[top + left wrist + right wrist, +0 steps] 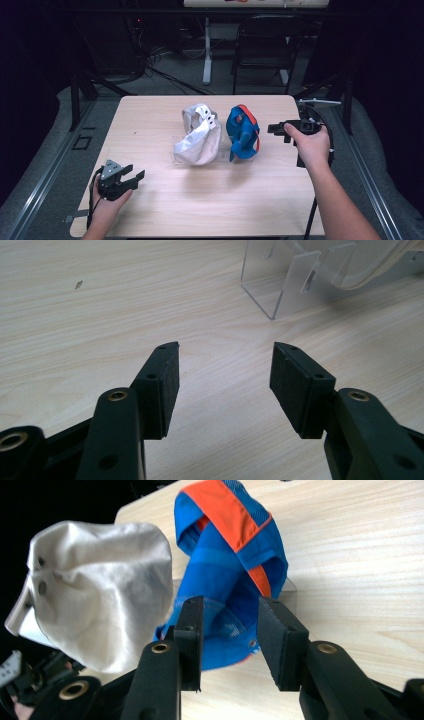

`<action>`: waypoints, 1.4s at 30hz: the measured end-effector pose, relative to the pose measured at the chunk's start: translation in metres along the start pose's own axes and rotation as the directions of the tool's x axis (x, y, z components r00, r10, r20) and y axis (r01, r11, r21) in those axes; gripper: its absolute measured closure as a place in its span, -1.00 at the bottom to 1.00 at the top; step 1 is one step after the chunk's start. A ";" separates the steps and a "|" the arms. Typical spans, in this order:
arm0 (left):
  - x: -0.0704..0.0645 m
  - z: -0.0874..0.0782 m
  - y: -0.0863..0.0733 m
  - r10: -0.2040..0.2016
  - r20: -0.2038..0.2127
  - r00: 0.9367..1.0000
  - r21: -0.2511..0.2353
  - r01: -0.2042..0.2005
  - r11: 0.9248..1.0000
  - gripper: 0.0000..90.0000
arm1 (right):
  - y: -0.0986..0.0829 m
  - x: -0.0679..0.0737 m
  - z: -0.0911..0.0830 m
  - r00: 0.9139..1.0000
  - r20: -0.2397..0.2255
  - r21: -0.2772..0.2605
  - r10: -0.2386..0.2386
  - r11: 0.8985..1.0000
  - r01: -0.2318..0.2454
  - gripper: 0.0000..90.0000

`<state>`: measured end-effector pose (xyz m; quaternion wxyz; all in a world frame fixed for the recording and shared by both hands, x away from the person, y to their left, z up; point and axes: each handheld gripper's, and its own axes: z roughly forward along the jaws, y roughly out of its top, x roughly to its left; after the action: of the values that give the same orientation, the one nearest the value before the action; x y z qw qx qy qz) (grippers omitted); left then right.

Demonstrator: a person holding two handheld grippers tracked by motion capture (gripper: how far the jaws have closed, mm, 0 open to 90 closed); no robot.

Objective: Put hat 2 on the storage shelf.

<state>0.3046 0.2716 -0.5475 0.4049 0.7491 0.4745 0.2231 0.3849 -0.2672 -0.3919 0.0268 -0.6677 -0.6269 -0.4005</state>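
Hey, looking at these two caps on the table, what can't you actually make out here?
- Clear stand: the top edge of the left tool view cuts it off.
- Blue cap: the right tool covers its lower part there.
- White cap: high view is too small to read its eyelets.

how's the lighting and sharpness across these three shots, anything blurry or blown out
High view: the table is evenly lit, its surroundings almost black, and soft shadows lie under the white cap and blue cap. Left gripper view: the near jaws are sharp, the clear acrylic stand softer. Right gripper view: slightly soft overall, nothing blown out.
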 end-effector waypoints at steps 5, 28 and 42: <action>0.000 0.000 0.000 0.002 -0.003 1.000 0.002 -0.002 1.000 0.02 | -0.011 -0.001 -0.002 0.999 0.007 0.006 -0.037 0.999 0.037 0.38; 0.001 0.001 -0.001 -0.006 0.001 1.000 0.014 0.006 1.000 0.03 | -0.085 -0.003 0.003 0.980 0.032 -0.011 -0.198 0.980 0.198 0.30; 0.001 0.002 -0.002 -0.009 0.004 1.000 0.019 0.009 1.000 0.03 | -0.136 -0.031 0.022 0.983 0.030 -0.060 -0.181 0.981 0.182 0.26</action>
<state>0.3053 0.2722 -0.5498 0.3996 0.7512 0.4793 0.2153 0.2822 -0.2520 -0.4875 -0.0386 -0.6132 -0.6726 -0.4124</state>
